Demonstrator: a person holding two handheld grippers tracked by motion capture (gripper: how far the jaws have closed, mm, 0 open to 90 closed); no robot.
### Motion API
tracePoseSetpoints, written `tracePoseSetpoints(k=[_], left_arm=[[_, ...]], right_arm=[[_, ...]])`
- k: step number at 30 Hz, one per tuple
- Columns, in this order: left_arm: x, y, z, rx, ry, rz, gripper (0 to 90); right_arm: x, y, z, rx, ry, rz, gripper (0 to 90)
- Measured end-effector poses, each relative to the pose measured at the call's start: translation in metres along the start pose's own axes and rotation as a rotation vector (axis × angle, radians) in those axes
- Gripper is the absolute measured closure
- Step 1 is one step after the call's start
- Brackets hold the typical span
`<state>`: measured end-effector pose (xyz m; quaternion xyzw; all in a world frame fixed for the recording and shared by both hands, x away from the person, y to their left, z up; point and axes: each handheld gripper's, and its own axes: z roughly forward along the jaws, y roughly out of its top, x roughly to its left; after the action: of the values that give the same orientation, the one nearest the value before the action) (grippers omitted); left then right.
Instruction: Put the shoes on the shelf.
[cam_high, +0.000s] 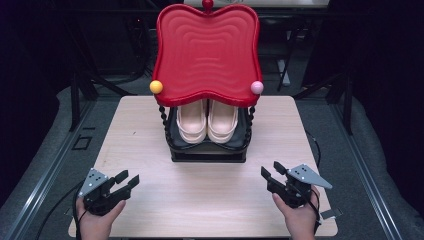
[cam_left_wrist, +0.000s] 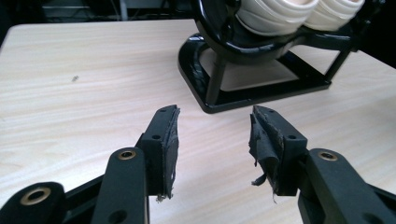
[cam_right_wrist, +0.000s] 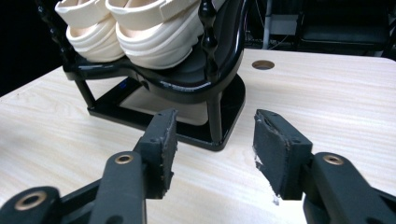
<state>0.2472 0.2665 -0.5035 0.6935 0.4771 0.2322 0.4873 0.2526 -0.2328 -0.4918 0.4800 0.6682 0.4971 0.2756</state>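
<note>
You are holding both claws low over the pale wooden table, well apart from the things in the middle. The left claw is at about 8 o'clock from the black two-level rack, and the right claw at about 4 o'clock. Both are released: in the left gripper view the left claw is standing wide with only bare table between its worn pads, and in the right gripper view the right claw is the same. You are grasping nothing.

The pair of cream chunky-soled sandals is sitting side by side on the lower black shelf, toes toward you, under the glossy red wavy tray that is making the roof of the rack.

If you are going for the sandals, I think it is better to come in level and low, under the front edge of the red tray, between the beaded black posts. Keep each claw open until one pad is inside a sandal and the other outside its wall, then close slowly. The soles look soft and thick, so a firm grip on the upper rim should hold better. Be careful not to push the rack back.
</note>
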Motion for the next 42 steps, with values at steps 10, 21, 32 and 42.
tracePoseSetpoints(k=[10,21,32,42], left_arm=[[-0.001,-0.022,0.013,0.053,-0.021,0.026,47.9],[-0.002,-0.038,0.027,0.104,-0.04,0.073,46.7],[-0.004,-0.047,0.036,0.135,-0.049,0.094,46.3],[-0.006,-0.052,0.045,0.149,-0.073,0.148,43.1]], right_arm=[[-0.012,-0.029,-0.003,0.032,-0.027,0.012,47.5],[-0.004,-0.046,0.012,0.114,-0.003,-0.041,50.3],[0.004,-0.058,0.026,0.139,0.015,-0.117,50.7],[-0.001,-0.064,0.031,0.157,0.02,-0.131,45.7]])
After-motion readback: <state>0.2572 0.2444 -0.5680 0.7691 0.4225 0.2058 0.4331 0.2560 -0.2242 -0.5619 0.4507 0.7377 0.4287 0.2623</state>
